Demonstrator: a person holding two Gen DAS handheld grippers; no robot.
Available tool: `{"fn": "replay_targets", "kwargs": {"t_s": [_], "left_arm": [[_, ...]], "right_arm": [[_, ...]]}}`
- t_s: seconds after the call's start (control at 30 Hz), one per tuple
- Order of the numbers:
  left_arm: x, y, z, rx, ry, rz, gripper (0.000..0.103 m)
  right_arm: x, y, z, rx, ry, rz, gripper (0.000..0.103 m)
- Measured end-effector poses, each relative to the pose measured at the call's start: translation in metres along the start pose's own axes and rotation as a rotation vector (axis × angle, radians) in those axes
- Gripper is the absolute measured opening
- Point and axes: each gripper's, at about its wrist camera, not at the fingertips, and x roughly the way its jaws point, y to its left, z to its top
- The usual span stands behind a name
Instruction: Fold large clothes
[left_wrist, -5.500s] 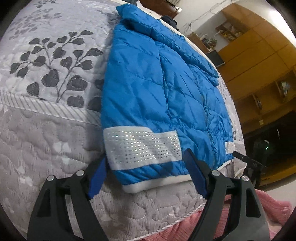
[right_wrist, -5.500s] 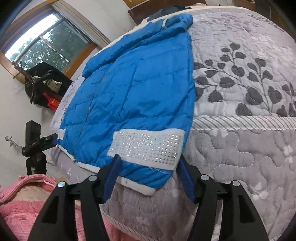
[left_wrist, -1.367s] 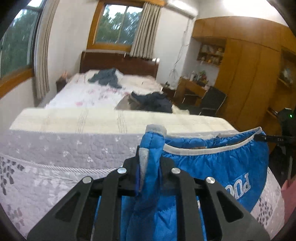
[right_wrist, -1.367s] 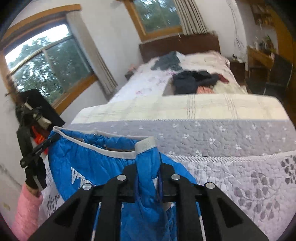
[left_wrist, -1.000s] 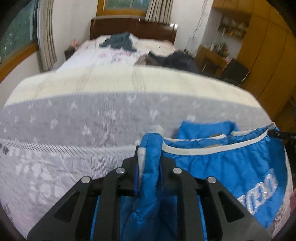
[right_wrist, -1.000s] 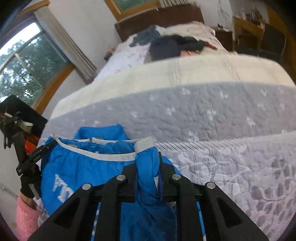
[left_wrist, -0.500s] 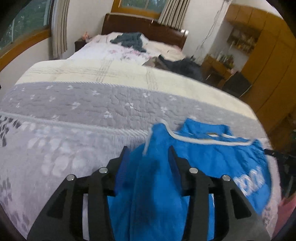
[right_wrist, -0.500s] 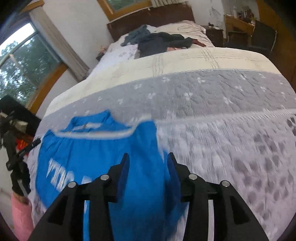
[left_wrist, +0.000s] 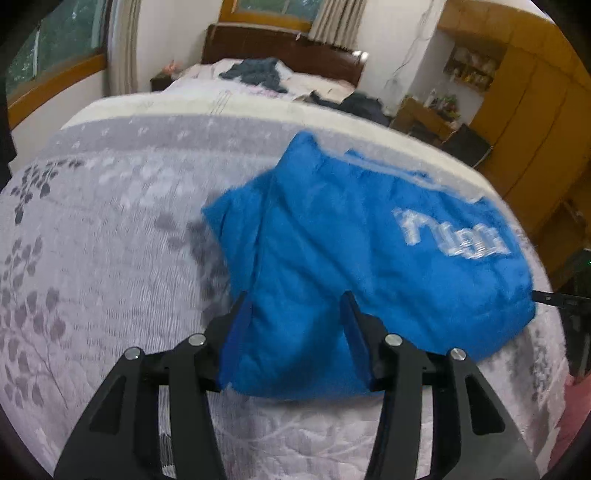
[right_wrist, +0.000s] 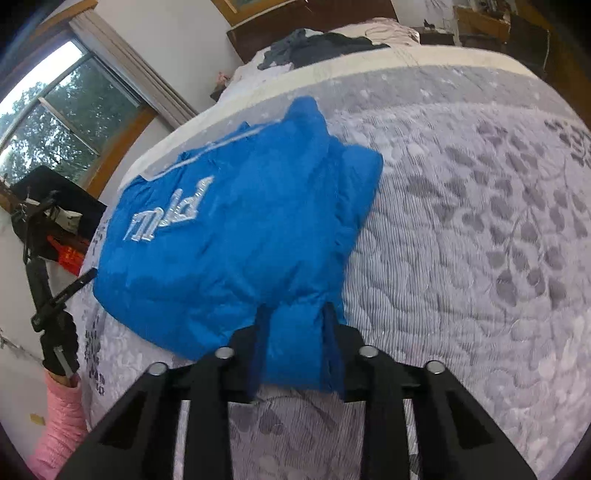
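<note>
Left wrist view: blue jacket (left_wrist: 354, 258) lies folded on the bed's grey quilted bedspread (left_wrist: 110, 258), toward the right side of the frame. White lettering on the upper layer faces up, blurred and unreadable. A white-trimmed edge runs along the jacket's far side. Left gripper (left_wrist: 295, 317) has its jaws spread apart; the near fold of the jacket sits between them, its sides against the blue pads, not pinched. The jacket's near edge reaches back to the gripper body.

Right wrist view: same jacket (right_wrist: 236, 229) lies left of centre on the bedspread (right_wrist: 480, 240), with the lettering toward the left. Right gripper (right_wrist: 295, 325) also has its jaws parted, narrower than the left pair; the near corner of the jacket sits between them, fabric touching both inner faces. Whether any grip remains cannot be told. A pink sleeve (right_wrist: 62, 417) shows at lower left beside the bed's edge. Dark clothes (right_wrist: 314, 44) lie heaped at the far end of the bed.
</note>
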Motion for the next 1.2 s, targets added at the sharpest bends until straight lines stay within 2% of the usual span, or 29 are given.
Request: {"fn": "replay_targets", "kwargs": {"t_s": [0.1, 0.27, 0.4, 0.43, 0.5, 0.53, 0.63, 0.67, 0.93, 1.1, 1.2], "left_arm": [[0.011, 0.01, -0.003, -0.039, 0.015, -0.026, 0.05], [0.015, 0.016, -0.006, -0.052, 0.012, -0.036, 0.051], [0.002, 0.023, -0.002, -0.088, 0.015, -0.059, 0.049], [-0.003, 0.024, -0.001, -0.089, 0.006, -0.061, 0.051], [-0.014, 0.029, 0.002, -0.091, -0.017, -0.069, 0.061], [-0.017, 0.035, 0.004, -0.105, -0.023, -0.071, 0.066], [-0.014, 0.051, 0.01, -0.144, -0.011, -0.08, 0.067], [-0.009, 0.056, 0.012, -0.157, 0.001, -0.097, 0.067], [0.029, 0.065, 0.027, -0.233, 0.052, -0.304, 0.067], [0.058, 0.063, 0.035, -0.238, 0.099, -0.342, 0.067], [0.073, 0.062, 0.038, -0.255, 0.11, -0.393, 0.067]], "right_arm": [[0.012, -0.006, -0.004, 0.029, 0.033, -0.008, 0.025], [0.016, -0.004, -0.004, 0.016, 0.035, -0.026, 0.025], [0.007, -0.001, -0.003, 0.0, 0.021, -0.023, 0.03], [0.002, -0.002, -0.003, 0.003, 0.008, -0.006, 0.031], [-0.009, -0.005, -0.002, 0.014, -0.022, 0.028, 0.053], [-0.016, -0.009, -0.001, 0.029, -0.051, 0.047, 0.055], [-0.023, -0.017, 0.005, 0.044, -0.087, 0.084, 0.06], [-0.023, -0.02, 0.007, 0.053, -0.092, 0.103, 0.065], [-0.003, -0.037, 0.023, 0.109, -0.078, 0.196, 0.074], [0.017, -0.044, 0.032, 0.131, -0.048, 0.223, 0.078], [0.031, -0.045, 0.036, 0.133, -0.024, 0.243, 0.078]]}}
